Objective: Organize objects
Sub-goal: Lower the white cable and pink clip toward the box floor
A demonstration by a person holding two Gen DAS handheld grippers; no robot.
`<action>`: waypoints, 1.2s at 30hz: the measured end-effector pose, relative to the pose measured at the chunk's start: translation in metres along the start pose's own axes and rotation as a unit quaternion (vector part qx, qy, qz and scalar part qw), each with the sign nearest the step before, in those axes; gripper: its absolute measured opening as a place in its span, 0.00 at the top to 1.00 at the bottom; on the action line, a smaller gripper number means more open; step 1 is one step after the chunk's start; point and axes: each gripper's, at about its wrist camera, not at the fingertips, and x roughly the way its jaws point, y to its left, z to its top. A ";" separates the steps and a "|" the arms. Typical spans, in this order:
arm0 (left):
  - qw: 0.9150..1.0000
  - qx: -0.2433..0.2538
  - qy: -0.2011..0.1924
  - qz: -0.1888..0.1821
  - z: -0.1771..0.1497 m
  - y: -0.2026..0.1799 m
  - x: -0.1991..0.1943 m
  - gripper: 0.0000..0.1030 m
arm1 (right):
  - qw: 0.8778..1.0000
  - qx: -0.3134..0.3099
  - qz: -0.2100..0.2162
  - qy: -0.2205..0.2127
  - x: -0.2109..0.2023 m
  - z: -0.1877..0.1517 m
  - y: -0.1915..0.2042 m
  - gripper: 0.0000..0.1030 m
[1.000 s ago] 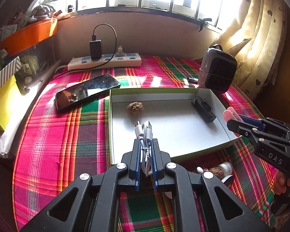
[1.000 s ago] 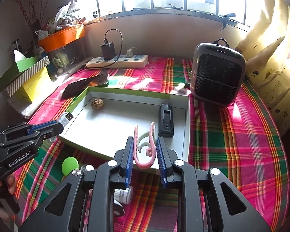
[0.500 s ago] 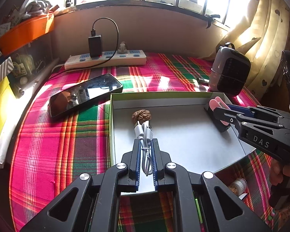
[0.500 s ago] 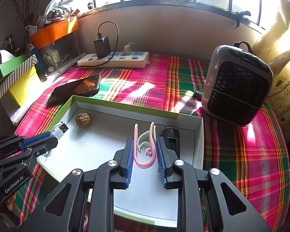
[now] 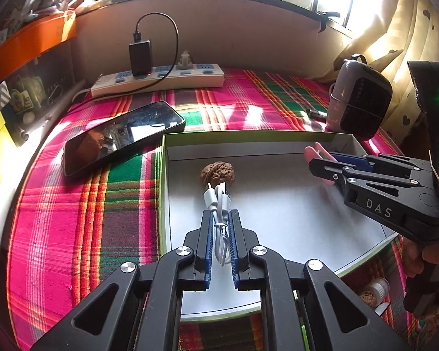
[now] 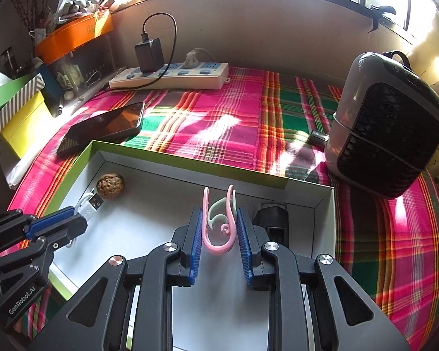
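A shallow white box with green rim (image 5: 162,193) (image 6: 190,165) lies on the plaid cloth. My left gripper (image 5: 220,219) (image 6: 82,219) is shut on a coiled white USB cable (image 5: 219,204) (image 6: 87,204), held over the box's left part, just before a walnut (image 5: 218,173) (image 6: 110,185) on the box floor. My right gripper (image 6: 219,219) (image 5: 314,158) is shut on a pink and pale green hair clip (image 6: 219,219) (image 5: 317,152), held over the box's right side. A small black device (image 6: 270,219) lies in the box behind the right fingers.
A black phone (image 5: 123,136) (image 6: 102,125) lies left of the box. A white power strip with a black charger (image 5: 158,80) (image 6: 169,77) runs along the back wall. A grey fan heater (image 6: 386,149) (image 5: 357,102) stands at the right. Small items (image 5: 368,292) lie near the box's front corner.
Both grippers have moved forward and down over the box. The cable has come up close to the walnut; the hair clip has gone from the box's near rim to above its floor.
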 end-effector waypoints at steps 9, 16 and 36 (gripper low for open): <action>1.000 0.003 0.003 0.002 0.000 0.000 0.006 0.91 | 1.000 -0.002 -0.002 0.007 0.008 0.000 0.000 0.77; 1.000 0.002 0.005 0.001 0.001 0.001 0.008 0.91 | 1.000 -0.006 -0.007 0.009 0.012 -0.001 0.001 0.77; 1.000 0.008 0.006 0.008 0.001 0.000 0.009 0.90 | 1.000 -0.003 -0.008 0.007 0.011 -0.001 0.001 0.76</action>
